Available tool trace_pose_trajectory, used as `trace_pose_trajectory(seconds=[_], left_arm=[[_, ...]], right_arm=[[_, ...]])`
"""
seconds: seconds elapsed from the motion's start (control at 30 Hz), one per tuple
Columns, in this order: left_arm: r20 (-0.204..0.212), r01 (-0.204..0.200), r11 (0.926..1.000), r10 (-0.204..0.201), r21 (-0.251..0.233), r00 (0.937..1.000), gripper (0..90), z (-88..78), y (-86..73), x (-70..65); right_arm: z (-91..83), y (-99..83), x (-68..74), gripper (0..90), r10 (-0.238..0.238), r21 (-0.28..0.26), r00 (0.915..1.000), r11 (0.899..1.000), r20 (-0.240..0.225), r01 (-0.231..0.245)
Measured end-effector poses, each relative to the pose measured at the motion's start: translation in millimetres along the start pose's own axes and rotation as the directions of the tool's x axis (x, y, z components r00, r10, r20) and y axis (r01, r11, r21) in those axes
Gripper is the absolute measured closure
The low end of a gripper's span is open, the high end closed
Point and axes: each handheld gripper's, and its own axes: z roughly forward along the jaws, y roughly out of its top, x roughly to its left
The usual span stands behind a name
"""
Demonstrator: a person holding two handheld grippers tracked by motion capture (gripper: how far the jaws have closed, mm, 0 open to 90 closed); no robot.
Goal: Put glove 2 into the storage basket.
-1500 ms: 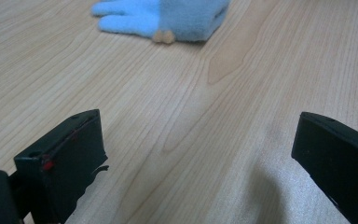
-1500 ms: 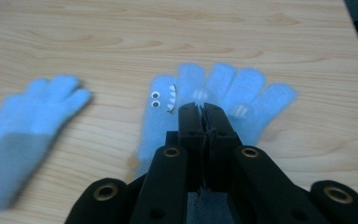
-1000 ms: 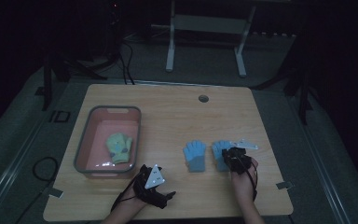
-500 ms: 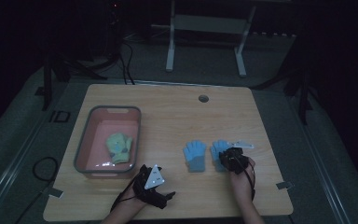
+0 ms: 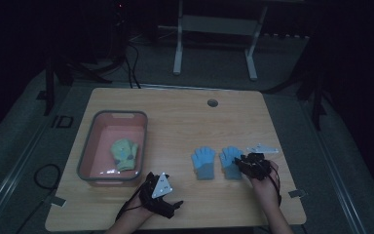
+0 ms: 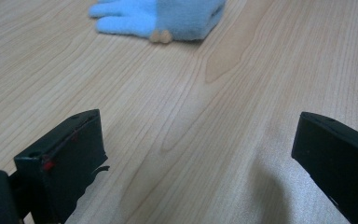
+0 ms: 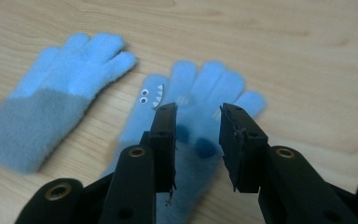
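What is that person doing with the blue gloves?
A person sits at a wooden table with a claw in each hand. Two blue gloves lie flat side by side. The right claw hangs just over the blue glove with the little monster face, and its jaws have just been opening, so the glove lies loose on the table. The other blue glove lies beside it. The left claw waits open over bare wood. A green glove lies in the pink tub.
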Motion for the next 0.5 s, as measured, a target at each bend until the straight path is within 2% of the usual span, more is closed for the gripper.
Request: trace_pose_trajectory(seconds=[0.03, 0.1, 0.2, 0.23, 0.3, 0.4, 0.5], left_arm=[[0.000, 0.001, 1.0000, -0.001, -0.002, 1.0000, 2.8, -0.1, -0.1, -0.1], [-0.001, 0.000, 1.0000, 0.000, 0.001, 1.0000, 2.8, -0.1, 0.0, 0.1], [-0.001, 0.002, 1.0000, -0.002, -0.001, 1.0000, 2.8, -0.2, -0.1, -0.2], [0.000, 0.003, 1.0000, -0.003, -0.001, 1.0000, 2.8, -0.2, -0.1, -0.2], [-0.001, 0.003, 1.0000, -0.003, -0.001, 1.0000, 2.8, 0.0, -0.2, -0.1], [-0.001, 0.005, 1.0000, -0.005, 0.002, 1.0000, 2.8, 0.4, -0.3, 0.0], [-0.002, 0.008, 1.0000, -0.008, -0.001, 1.0000, 2.8, 0.2, -0.3, -0.1]], right_arm=[[-2.3, 0.9, -0.9, 64.8, -0.044, -0.011, 0.9987, 0.999, -0.027, 0.044], [-4.6, 2.2, -2.1, 64.8, -0.091, -0.016, 0.9956, 0.996, -0.023, 0.091], [-6.3, 3.0, -8.4, 65.6, -0.147, -0.049, 0.9821, 0.989, -0.117, 0.143], [-5.3, 3.0, -10.7, 65.5, -0.162, -0.035, 0.9792, 0.987, -0.122, 0.159], [-3.1, 2.0, -13.1, 65.5, -0.169, -0.022, 0.9765, 0.986, -0.134, 0.167], [0.4, -0.4, -16.2, 65.5, -0.154, -0.017, 0.9762, 0.988, -0.152, 0.154], [9.7, -6.8, -16.8, 64.4, -0.151, 0.003, 0.9741, 0.988, -0.168, 0.154]])
